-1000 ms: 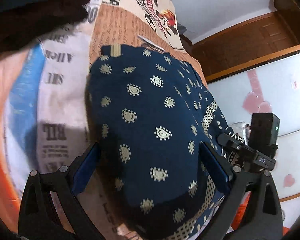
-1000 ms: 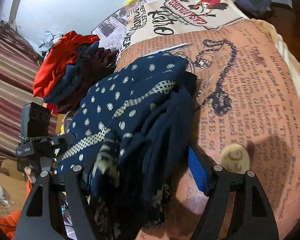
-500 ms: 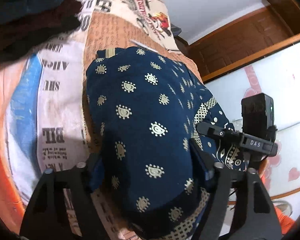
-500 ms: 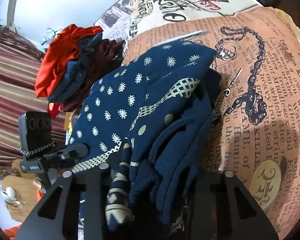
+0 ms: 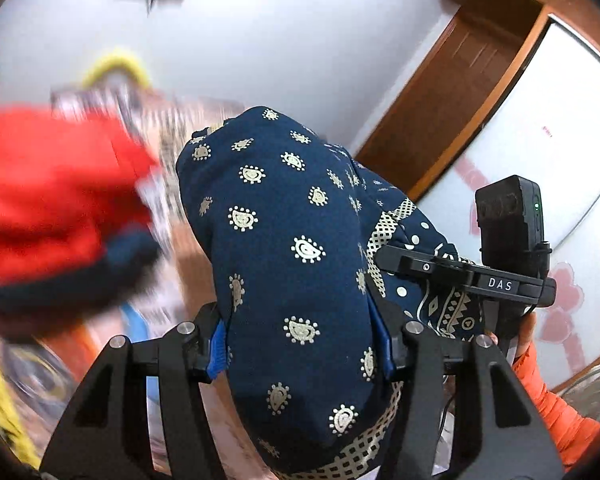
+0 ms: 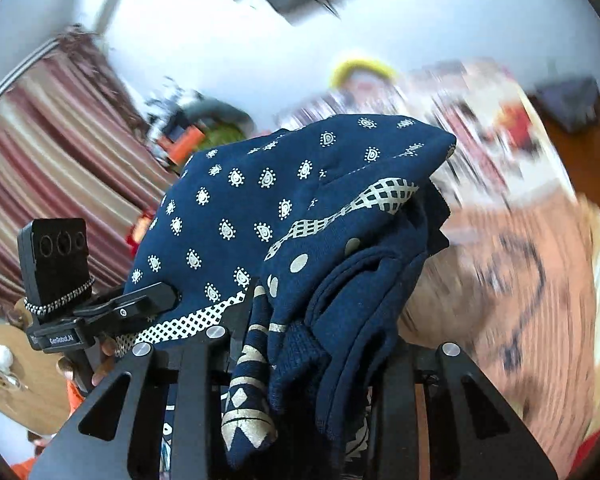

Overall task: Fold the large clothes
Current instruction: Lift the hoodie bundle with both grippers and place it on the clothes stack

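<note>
while both jaws close, folded navy garment point(image 5: 296, 248) sits clamped between.

One folded navy garment point(image 5: 300, 248) – two tongs – one red cloth point(image 5: 52, 200).

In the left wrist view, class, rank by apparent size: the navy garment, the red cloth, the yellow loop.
1. Navy garment, though nearness to the camera enlarges it.
2. Red cloth, blurred.
3. Yellow loop, smallest and farthest back.
</note>
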Tool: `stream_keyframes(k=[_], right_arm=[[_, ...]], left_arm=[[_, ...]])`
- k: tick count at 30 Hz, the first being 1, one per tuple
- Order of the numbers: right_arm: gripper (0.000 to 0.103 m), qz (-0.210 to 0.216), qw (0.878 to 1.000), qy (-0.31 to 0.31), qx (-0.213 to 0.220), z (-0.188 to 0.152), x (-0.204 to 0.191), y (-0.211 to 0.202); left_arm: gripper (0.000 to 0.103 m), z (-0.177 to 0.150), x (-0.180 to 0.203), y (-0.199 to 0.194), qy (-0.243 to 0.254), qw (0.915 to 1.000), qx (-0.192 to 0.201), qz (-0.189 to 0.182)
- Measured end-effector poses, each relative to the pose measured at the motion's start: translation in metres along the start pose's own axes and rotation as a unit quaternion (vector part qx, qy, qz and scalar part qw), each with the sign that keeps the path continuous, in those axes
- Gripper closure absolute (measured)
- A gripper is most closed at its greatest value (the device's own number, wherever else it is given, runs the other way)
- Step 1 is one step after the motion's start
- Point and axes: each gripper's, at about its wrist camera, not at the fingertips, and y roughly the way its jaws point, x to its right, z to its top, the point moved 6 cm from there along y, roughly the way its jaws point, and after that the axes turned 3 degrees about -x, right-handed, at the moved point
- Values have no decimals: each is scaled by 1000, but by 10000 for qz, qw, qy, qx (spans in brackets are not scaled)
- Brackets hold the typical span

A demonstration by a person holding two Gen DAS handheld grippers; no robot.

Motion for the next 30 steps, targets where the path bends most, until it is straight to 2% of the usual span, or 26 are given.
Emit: stream_keyframes(k=[5,8,12,16,19,20,22,23,25,27,28,30], right_arm=[[74,236,9972,-605,373,58,-63,10],[74,374,9948,-826,472,90,-97,34],[74,573,9928,-945,472,126,-128,82],[74,678,9941,-805,256,150,-135,140],[73,609,9955,-726,24,150,-122,182],[73,517,9963,-670,-128,146,-113,208],[72,284,9970,-523,-502,131,-92,246],[71,146,9965,-452,-684,123,-80,263],[69,55,9951,-394,-907,112,-64,282],[66,122,9954,-323,-889,108,-56,281],[62,88,9955,-358,-877,108,-56,276],[61,-97,9946,-529,-888,112,-61,263]], left_arm=[[46,63,-28,-68,131,9973,647,335],[46,94,-55,-95,144,9939,892,626],[45,124,-95,-110,95,9899,1047,950],[43,146,-162,-98,-245,9878,1010,1157],[40,146,-221,-72,-603,9857,796,1356],[40,141,-240,-60,-720,9844,690,1451],[38,122,-286,-32,-1008,9796,304,1710],[37,114,-303,-18,-1111,9799,221,1641],[37,108,-319,-8,-1335,9806,157,1429],[35,105,-317,-9,-1292,9819,195,1375],[34,106,-313,-10,-1178,9828,211,1408],[29,107,-306,-14,-962,9807,219,1689]])
